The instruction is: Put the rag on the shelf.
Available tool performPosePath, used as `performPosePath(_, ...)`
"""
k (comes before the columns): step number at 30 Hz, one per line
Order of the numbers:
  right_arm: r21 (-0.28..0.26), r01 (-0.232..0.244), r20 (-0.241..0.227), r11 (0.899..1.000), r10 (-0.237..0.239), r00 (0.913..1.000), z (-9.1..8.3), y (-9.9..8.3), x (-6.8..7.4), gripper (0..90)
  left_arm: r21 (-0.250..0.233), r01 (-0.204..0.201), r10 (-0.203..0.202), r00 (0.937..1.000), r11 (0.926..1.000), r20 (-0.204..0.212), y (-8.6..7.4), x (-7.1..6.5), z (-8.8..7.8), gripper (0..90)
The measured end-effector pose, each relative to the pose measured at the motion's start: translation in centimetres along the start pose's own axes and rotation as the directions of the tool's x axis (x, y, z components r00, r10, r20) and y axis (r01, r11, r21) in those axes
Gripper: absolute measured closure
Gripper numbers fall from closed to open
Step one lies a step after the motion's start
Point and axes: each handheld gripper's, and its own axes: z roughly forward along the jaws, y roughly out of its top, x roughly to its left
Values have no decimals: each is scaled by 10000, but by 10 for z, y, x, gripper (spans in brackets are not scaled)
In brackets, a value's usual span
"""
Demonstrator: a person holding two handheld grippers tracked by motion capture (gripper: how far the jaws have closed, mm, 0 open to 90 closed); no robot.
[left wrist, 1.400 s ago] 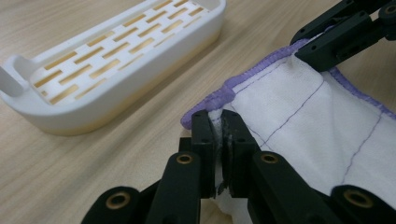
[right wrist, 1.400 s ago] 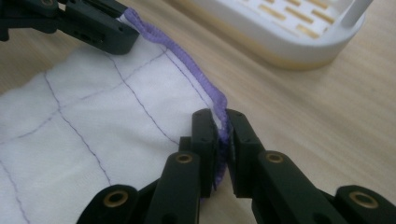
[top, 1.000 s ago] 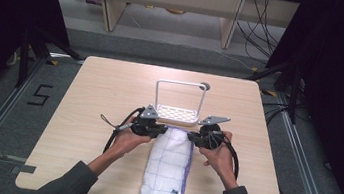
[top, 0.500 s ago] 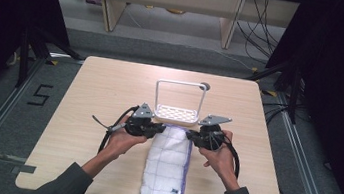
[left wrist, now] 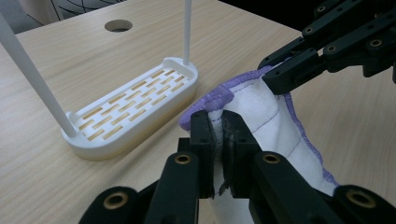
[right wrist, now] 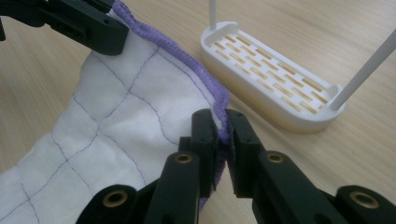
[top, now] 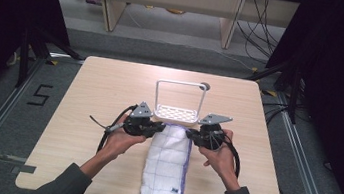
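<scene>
The white quilted cloth with purple stitched edging (top: 166,169) lies on the light wooden table (top: 84,95), its long axis running from the near edge toward the far edge. The 2 far corners are pinched: the left gripper (left wrist: 219,133) is clenched on the left one, the right gripper (right wrist: 222,130) on the right one. Just beyond that lifted end stands the white slotted plastic rack with a thin wire hoop (top: 176,113), between the 2 hands. The hoop's top is cut off in both gripper views, and the cloth's near end is partly cropped in the high view
</scene>
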Motion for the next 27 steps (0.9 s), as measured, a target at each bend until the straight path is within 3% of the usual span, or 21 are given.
performPosePath(2,-117,155,72,9998,-154,9999,0,0,0,827,-56,100,-99,9998,9999,150,1,0,0,829)
performPosePath(3,8,-119,9,9999,119,9999,-2,0,2,827,-31,106,-106,9998,9999,140,2,-1,-1,829)
performPosePath(6,-19,-198,-19,9998,198,9998,-3,1,2,828,-50,31,-30,9997,10000,242,3,-1,-2,831)
performPosePath(8,-146,-65,-59,9999,65,10000,-4,2,3,828,-75,-9,10,10000,10000,90,5,-2,-5,832)
performPosePath(11,-371,2,54,9993,0,10000,-10,7,7,828,-271,-118,123,9998,9996,183,9,-6,-10,832)
performPosePath(19,-690,117,-86,9976,-123,9999,-28,18,13,829,-619,-389,406,9988,9973,257,32,-15,-27,833)
performPosePath(22,-994,283,-103,9946,-295,9995,-36,27,13,829,-682,-362,380,9990,9970,245,41,-14,-34,836)
performPosePath(25,-1262,352,-268,9914,-389,9989,-47,38,16,830,-723,-606,620,9979,9955,173,55,-15,-43,838)
performPosePath(27,-1522,491,-90,9871,-511,9987,-56,50,16,831,-853,-504,525,9984,9951,231,63,-14,-49,842)
